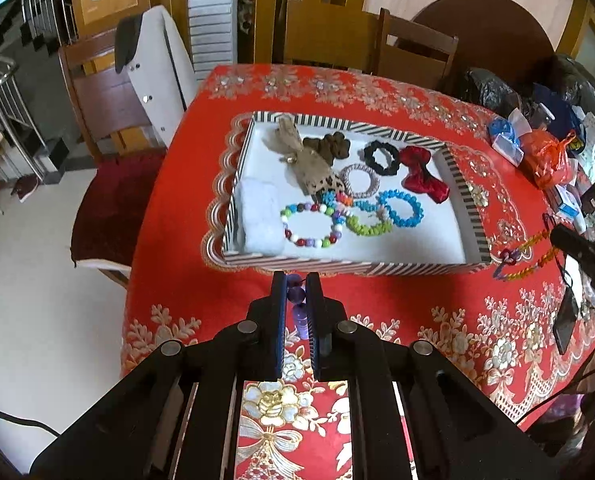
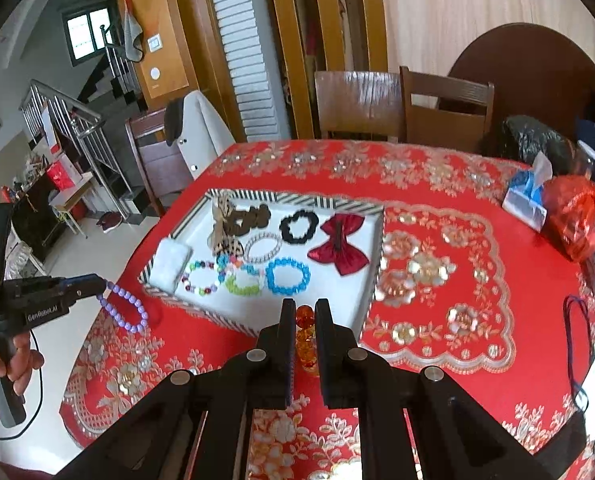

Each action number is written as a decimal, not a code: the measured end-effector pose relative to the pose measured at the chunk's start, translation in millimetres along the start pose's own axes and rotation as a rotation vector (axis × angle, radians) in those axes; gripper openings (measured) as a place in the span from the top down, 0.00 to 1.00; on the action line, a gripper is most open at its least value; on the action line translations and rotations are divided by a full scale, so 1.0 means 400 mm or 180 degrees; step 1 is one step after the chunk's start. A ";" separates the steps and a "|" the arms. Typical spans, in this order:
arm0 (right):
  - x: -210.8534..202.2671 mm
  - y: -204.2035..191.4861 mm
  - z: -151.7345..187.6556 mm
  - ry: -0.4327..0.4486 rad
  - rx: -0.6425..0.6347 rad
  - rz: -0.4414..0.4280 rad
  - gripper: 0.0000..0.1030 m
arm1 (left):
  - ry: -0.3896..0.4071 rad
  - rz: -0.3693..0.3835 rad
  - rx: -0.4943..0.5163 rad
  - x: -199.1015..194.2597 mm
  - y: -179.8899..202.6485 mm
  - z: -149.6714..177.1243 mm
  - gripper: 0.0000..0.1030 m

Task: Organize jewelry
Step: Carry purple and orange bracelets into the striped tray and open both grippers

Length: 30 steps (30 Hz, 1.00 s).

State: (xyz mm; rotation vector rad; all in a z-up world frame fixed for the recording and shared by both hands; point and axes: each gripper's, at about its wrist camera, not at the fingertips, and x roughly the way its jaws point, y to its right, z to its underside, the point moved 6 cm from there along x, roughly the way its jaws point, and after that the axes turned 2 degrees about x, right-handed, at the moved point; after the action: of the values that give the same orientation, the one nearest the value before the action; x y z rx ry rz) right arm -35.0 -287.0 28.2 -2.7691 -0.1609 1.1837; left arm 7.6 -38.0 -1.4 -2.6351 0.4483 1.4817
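The left gripper (image 1: 296, 300) is clamped on a purple bead bracelet (image 2: 123, 307); the right gripper (image 2: 305, 334) on an amber bead bracelet (image 2: 306, 336). Both are judged light, limp and slippery, best pinched across beads near the striped tray (image 1: 463, 208).

A red-clothed table (image 1: 217, 296) carries a striped tray (image 1: 463, 216) and clutter (image 1: 545, 156).

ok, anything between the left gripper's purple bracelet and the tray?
Nothing visible. The purple bead bracelet hangs from the left gripper short of the tray's near striped wall, with only bare tablecloth below.
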 end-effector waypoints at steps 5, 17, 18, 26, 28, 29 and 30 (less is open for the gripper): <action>0.032 -0.007 -0.035 -0.0043 -0.0064 0.0003 0.92 | 0.0057 -0.0047 0.0093 -0.001 0.013 -0.023 0.92; 0.130 -0.026 -0.092 -0.0226 -0.0124 -0.0118 0.92 | 0.0114 -0.0115 0.0164 0.022 0.019 -0.087 0.92; 0.140 -0.028 -0.092 -0.0251 -0.0128 -0.0138 0.92 | 0.0113 -0.0122 0.0164 0.025 0.019 -0.092 0.92; 0.228 -0.035 -0.061 -0.0512 -0.0074 -0.0350 0.92 | 0.0100 -0.0112 0.0196 0.055 0.049 -0.133 0.92; 0.262 -0.018 -0.044 -0.0611 -0.0076 -0.0280 0.92 | 0.0092 -0.0089 0.0224 0.064 0.068 -0.144 0.92; 0.283 0.000 -0.036 -0.0664 -0.0076 -0.0206 0.92 | 0.0083 -0.0066 0.0240 0.069 0.082 -0.149 0.92; 0.302 0.022 -0.034 -0.0706 -0.0075 -0.0112 0.92 | 0.0074 -0.0049 0.0249 0.074 0.092 -0.151 0.92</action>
State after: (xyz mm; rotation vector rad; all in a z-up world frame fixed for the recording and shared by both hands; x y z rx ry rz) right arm 58.2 -279.0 -49.7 -2.6360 -0.2448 1.4865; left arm 60.9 -92.6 8.1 -2.5919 0.4765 1.4009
